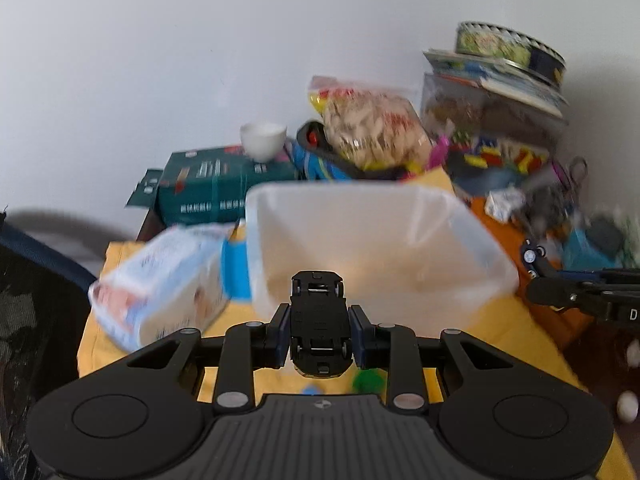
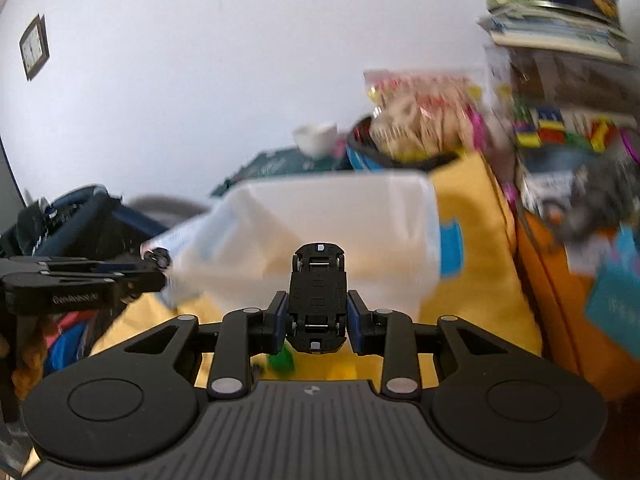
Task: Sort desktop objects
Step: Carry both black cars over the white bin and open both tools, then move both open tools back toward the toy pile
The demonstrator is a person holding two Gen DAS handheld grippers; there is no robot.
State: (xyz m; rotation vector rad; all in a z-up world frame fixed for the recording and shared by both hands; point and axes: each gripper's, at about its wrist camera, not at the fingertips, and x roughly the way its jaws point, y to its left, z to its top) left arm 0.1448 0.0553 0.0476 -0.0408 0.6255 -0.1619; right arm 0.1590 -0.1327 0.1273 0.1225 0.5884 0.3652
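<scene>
The left tool point(image 1: 319, 326) is black with dark blue pads, and the toy car point(image 1: 319, 326) between them shows a black underside. The right tool point(image 2: 317, 312) and its toy car point(image 2: 317, 300) match those colours. Ahead of both sits a translucent white bin point(image 1: 440, 216) on a yellow cloth point(image 1: 516, 320) with blue patches. Left of the bin lies a white and pale blue packet point(image 1: 160, 280), its print blurred, perhaps pinkish. Beyond stand a dark green box point(image 1: 216, 184), a white cup point(image 1: 263, 138) and a red-and-yellow snack bag point(image 1: 372, 128).
</scene>
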